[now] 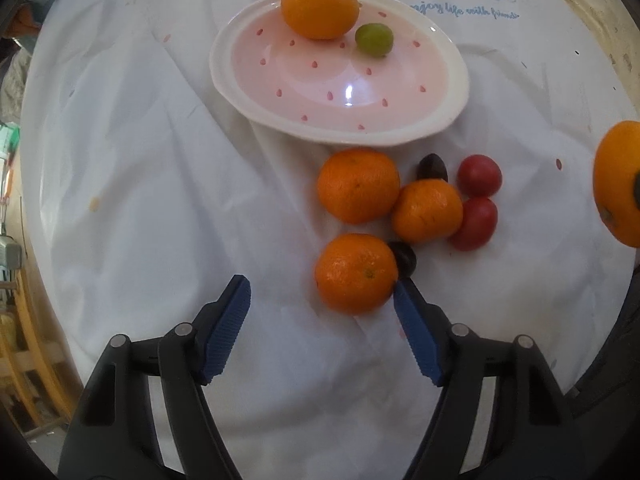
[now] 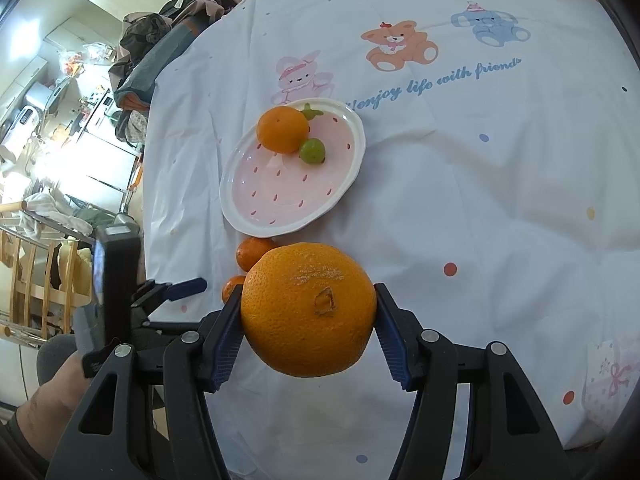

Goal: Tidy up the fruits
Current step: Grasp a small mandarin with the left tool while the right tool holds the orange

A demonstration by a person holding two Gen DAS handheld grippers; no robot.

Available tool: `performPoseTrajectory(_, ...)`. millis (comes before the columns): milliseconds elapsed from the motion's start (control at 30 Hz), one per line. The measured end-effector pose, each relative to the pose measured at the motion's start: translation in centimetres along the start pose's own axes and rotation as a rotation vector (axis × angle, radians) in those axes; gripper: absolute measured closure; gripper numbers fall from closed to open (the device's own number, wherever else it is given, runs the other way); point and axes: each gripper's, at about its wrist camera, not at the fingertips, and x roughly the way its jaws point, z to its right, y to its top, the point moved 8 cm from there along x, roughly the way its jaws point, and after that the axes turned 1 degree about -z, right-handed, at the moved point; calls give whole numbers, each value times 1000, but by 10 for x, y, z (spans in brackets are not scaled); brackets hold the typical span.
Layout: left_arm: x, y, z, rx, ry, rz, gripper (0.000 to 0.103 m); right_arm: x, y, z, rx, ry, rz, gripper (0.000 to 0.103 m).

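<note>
Two grippers were busy. The right gripper [image 2: 308,320] squeezed a big orange [image 2: 308,308], lifted above the cloth, with the pink plate [image 2: 240,216] ahead. If the round fruit slipped, it could fall and knock the pile below. The left gripper [image 1: 322,300] was open and held nothing. A small orange [image 1: 356,274] sat between its tips, touching one blue finger [image 1: 416,332]. A push could roll it into the dark grape [image 1: 405,258].

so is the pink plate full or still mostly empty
Mostly empty: the pink plate holds only one orange and one green grape; the rest is bare.
</note>
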Motion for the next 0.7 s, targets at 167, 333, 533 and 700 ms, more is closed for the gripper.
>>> performPoseTrajectory(167, 1, 3, 6, 10, -69, -18, 57, 3, 1, -2, 3, 21, -9, 40)
performPoseTrajectory(333, 3, 7, 11, 26, -90, -21, 63, 8, 1, -4, 2, 20, -25, 40)
performPoseTrajectory(533, -1, 3, 20, 47, -76, 5, 67, 11, -1, -8, -16, 10, -29, 40)
performPoseTrajectory(700, -21, 1, 23, 24, -78, 46, 68, 10, 1, -7, -15, 6, -18, 40)
